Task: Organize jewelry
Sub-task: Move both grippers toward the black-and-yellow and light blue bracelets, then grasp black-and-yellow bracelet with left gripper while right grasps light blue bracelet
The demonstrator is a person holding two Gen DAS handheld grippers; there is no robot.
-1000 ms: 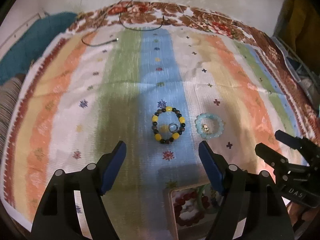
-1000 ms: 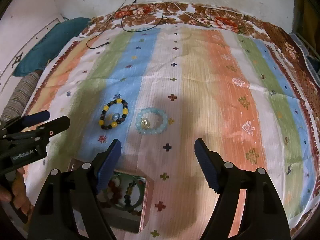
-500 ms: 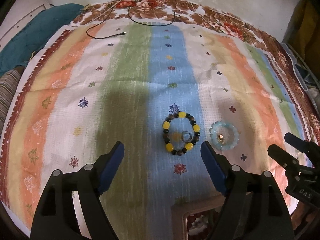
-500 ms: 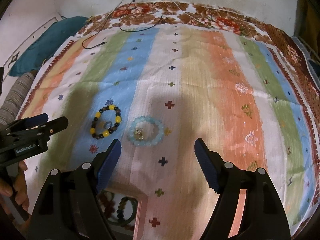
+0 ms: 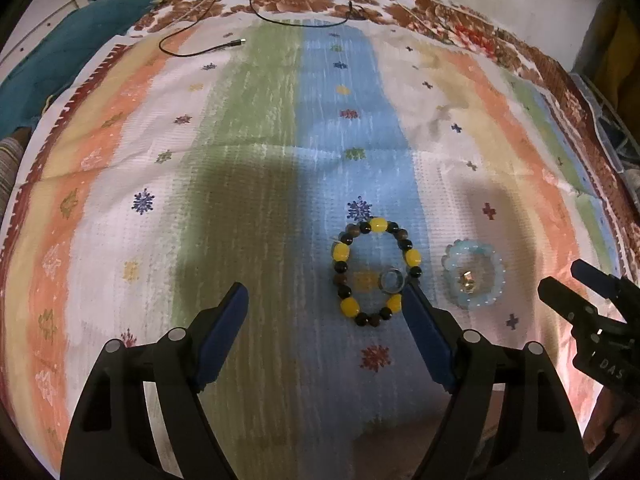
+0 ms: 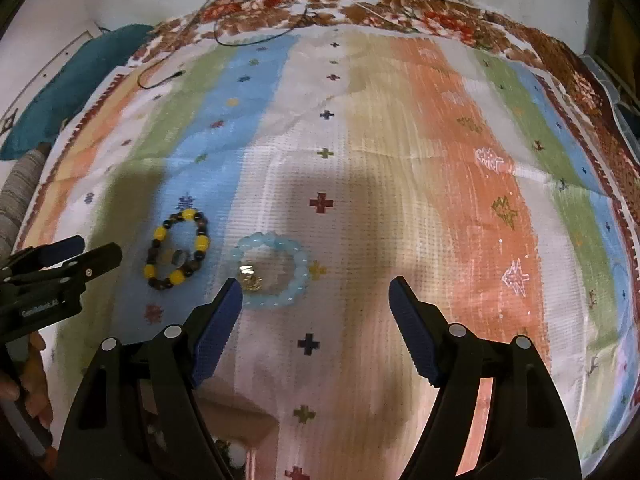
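Observation:
A yellow and dark bead bracelet (image 5: pixel 376 272) lies on the striped cloth with a small ring (image 5: pixel 391 281) inside it. A pale blue bead bracelet (image 5: pixel 473 276) lies to its right with a small gold piece (image 5: pixel 467 279) inside. My left gripper (image 5: pixel 326 304) is open and empty, just short of the yellow bracelet, its right finger (image 5: pixel 424 340) near the ring. My right gripper (image 6: pixel 314 298) is open and empty, close before the blue bracelet (image 6: pixel 269 274); the yellow bracelet (image 6: pixel 177 248) lies to its left. Each gripper shows in the other's view (image 5: pixel 592 308) (image 6: pixel 52 272).
The striped cloth (image 5: pixel 260 152) covers the whole work surface. A black cable (image 5: pixel 208 46) lies at the far edge. A teal cushion (image 5: pixel 60 56) sits at the far left. A box edge with beads inside (image 6: pixel 236 440) shows at the bottom of the right wrist view.
Both grippers have moved forward toward the bracelets. The box with beads has slid out of the left view and nearly out of the right view. Both grippers stay open.

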